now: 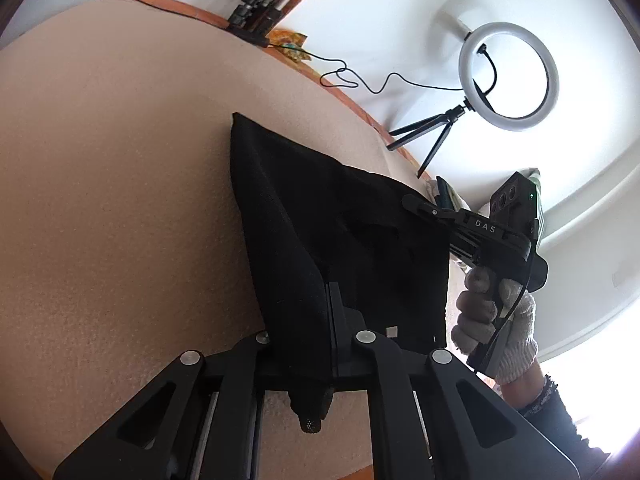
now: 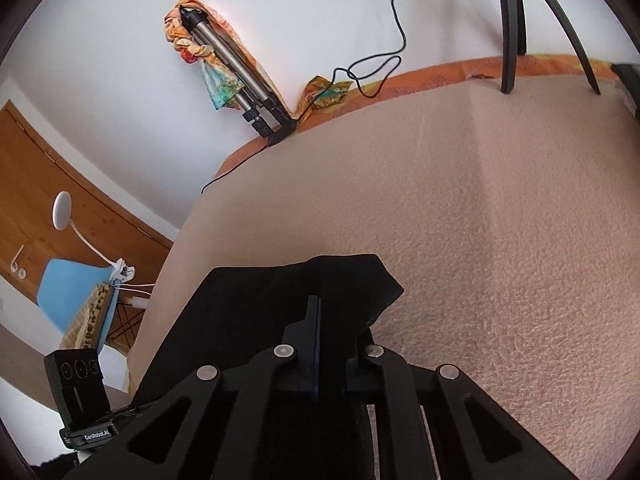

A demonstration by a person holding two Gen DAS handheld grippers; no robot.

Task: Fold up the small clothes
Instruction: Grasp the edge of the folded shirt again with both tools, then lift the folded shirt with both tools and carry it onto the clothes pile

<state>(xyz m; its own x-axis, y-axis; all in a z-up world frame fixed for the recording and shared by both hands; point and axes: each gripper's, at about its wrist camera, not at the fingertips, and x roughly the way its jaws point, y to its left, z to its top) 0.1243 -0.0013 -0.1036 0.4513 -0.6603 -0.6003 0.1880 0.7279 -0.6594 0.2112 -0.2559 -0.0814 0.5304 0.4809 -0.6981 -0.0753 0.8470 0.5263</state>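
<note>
A small black garment (image 1: 340,232) hangs stretched between my two grippers above the beige blanket-covered surface (image 1: 120,180). My left gripper (image 1: 329,292) is shut on one edge of the garment, and a bit of cloth pokes out below the fingers. My right gripper (image 1: 416,202) shows in the left wrist view, held by a gloved hand (image 1: 496,312), shut on the opposite corner. In the right wrist view my right gripper (image 2: 316,312) is shut on the black garment (image 2: 248,312), which drapes down to the left.
A ring light on a small tripod (image 1: 508,76) stands at the surface's far edge, its cable (image 1: 360,80) trailing along it. A folded tripod wrapped in colourful cloth (image 2: 232,76) leans on the wall. A wooden door (image 2: 60,200) and a blue chair (image 2: 72,292) are at left.
</note>
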